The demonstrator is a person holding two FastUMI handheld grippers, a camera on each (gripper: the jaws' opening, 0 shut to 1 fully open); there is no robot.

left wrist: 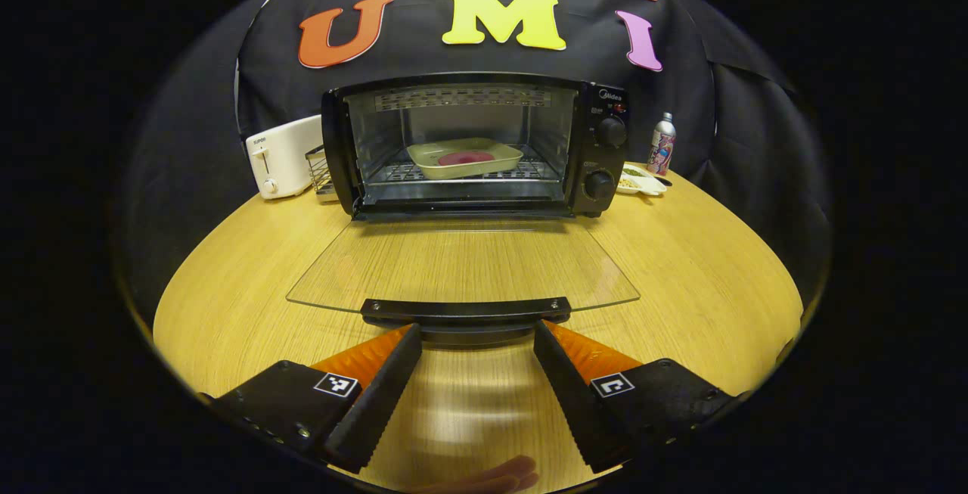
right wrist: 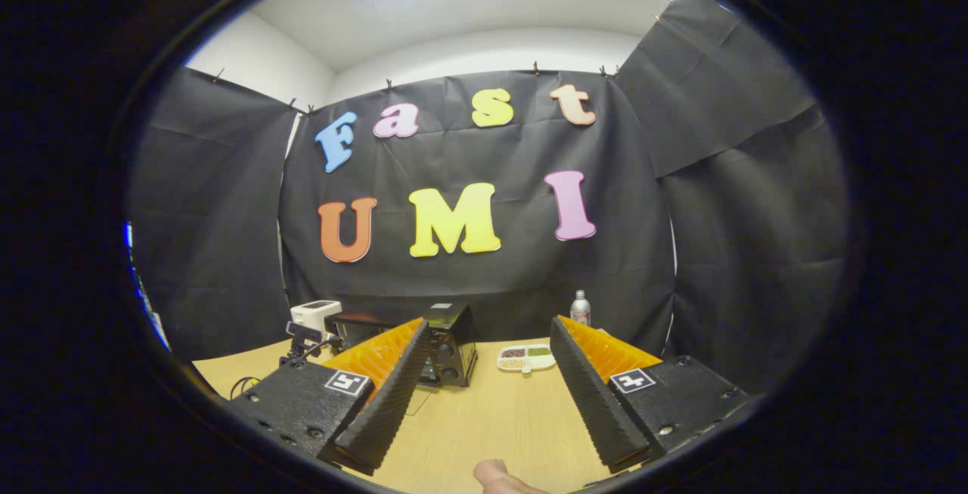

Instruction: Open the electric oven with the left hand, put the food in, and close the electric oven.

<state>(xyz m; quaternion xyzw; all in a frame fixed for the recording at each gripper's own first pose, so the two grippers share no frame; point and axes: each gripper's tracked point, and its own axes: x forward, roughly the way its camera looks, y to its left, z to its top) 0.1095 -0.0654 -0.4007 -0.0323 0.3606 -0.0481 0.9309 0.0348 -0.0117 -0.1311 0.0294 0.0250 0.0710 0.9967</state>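
Left gripper (left wrist: 476,339) spread wide just short of the oven door's handle (left wrist: 465,311), glass door (left wrist: 461,263) flat, tray of food (left wrist: 465,157) on the oven (left wrist: 473,146) rack, toaster (left wrist: 283,155) left of oven, bottle (left wrist: 662,144) right, right gripper (right wrist: 488,335) apart, raised above the table (right wrist: 484,411).

Electric oven (left wrist: 473,147) sitting on table (left wrist: 681,267), door (left wrist: 461,263) lying open before it, tray (left wrist: 465,157) resting inside, toaster (left wrist: 283,155) standing left.

The left gripper view sits low and close, facing straight into the open oven (left wrist: 469,146). The right gripper view looks from farther back, higher, sharing oven, bottle (right wrist: 580,308) and table (right wrist: 491,411).
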